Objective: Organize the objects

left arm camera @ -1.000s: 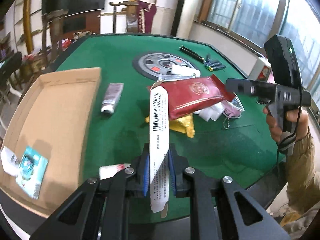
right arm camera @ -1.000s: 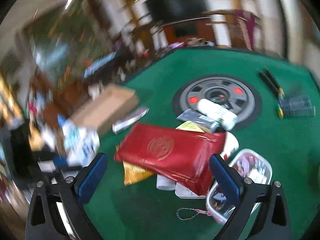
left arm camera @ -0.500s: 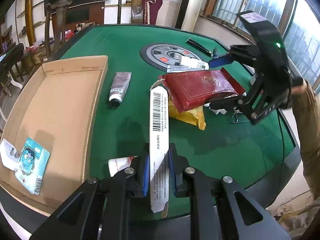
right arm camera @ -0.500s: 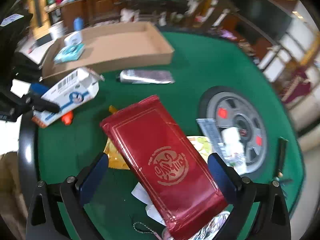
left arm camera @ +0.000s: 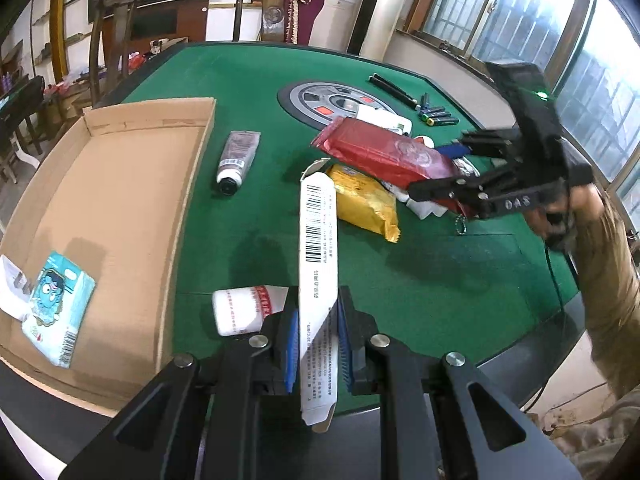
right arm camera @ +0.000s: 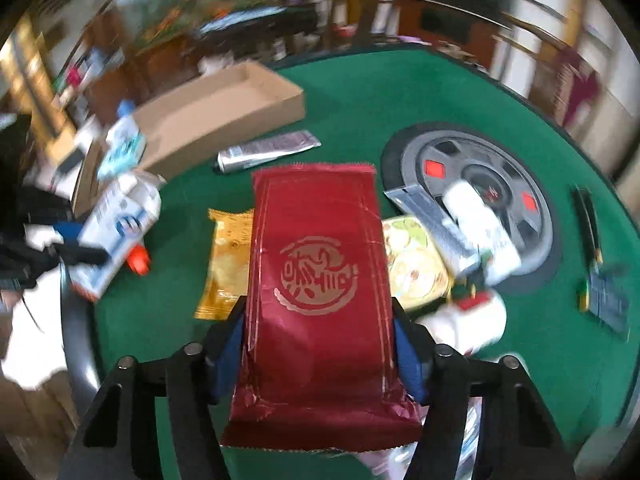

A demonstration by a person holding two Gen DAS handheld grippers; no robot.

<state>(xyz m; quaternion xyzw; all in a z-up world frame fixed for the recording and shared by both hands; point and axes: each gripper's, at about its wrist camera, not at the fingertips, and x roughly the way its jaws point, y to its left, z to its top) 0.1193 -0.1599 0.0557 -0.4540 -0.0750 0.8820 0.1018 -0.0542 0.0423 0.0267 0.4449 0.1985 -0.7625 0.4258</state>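
My left gripper [left arm camera: 318, 320] is shut on a long white carton with a barcode [left arm camera: 318, 240], held above the green table's near edge. The same carton [right arm camera: 116, 224] shows at the left of the right wrist view. A red foil packet [right arm camera: 320, 272] lies lengthwise between the jaws of my right gripper [right arm camera: 320, 344]. Those jaws are closing, and the blue pads touch its two long edges. In the left wrist view the right gripper [left arm camera: 448, 170] sits at the right end of the red packet [left arm camera: 384, 152], which lies on a small pile.
A shallow cardboard box [left arm camera: 120, 184] at the left holds a blue sachet [left arm camera: 56, 304]. On the felt lie a silver tube [left arm camera: 238, 156], a yellow packet [left arm camera: 364, 200], a white bottle [left arm camera: 244, 308] and pens [left arm camera: 436, 116]. A grey round panel [left arm camera: 332, 104] sits mid-table. A person's hand [left arm camera: 568, 216] is at the right.
The right gripper came down over the red packet, turned in line with it and narrowed its wide-open jaws onto its edges. The left gripper kept hold of the carton and stayed put.
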